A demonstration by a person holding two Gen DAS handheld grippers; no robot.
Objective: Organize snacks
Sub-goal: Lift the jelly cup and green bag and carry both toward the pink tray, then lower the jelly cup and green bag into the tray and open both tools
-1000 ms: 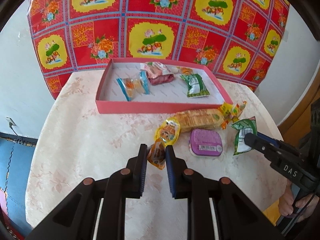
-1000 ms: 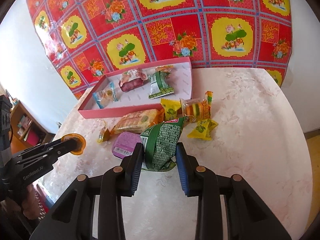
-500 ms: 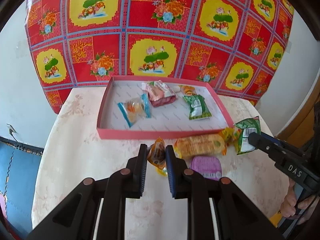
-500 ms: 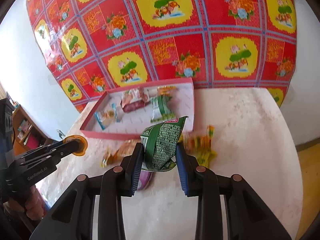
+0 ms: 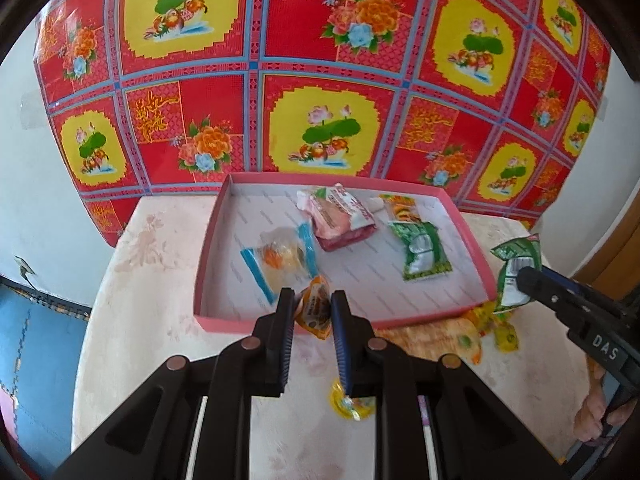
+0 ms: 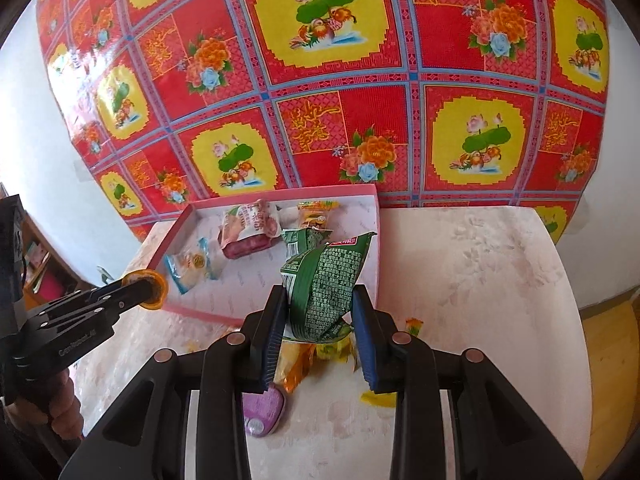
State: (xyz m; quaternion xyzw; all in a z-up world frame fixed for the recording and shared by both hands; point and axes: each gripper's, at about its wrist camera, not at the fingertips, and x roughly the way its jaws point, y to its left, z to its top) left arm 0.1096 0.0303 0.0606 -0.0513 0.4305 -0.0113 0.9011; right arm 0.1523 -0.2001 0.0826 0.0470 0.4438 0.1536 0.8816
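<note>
My left gripper (image 5: pixel 311 306) is shut on a small orange snack packet (image 5: pixel 316 310), held just above the near wall of the pink tray (image 5: pixel 224 322). My right gripper (image 6: pixel 320 308) is shut on a green snack bag (image 6: pixel 326 280), lifted over the tray's (image 6: pixel 376 240) near right corner. In the left wrist view the green bag (image 5: pixel 516 272) and right gripper appear at the right. The tray holds a blue-edged clear packet (image 5: pixel 280 260), a pink packet (image 5: pixel 340 216), a green packet (image 5: pixel 424 252) and an orange packet (image 5: pixel 400 206).
On the pale marbled table (image 6: pixel 472 264) in front of the tray lie a long orange biscuit pack (image 5: pixel 432 334), yellow sweets (image 5: pixel 504 332), a yellow packet (image 5: pixel 352 404) and a purple cup (image 6: pixel 264 410). A red patterned cloth (image 5: pixel 320 80) hangs behind. A hand (image 5: pixel 596 416) grips the right handle.
Both grippers have moved forward toward the tray with their packets. The left one has gone from mid-table to the tray's near wall; loose snacks now lie below and behind the fingers.
</note>
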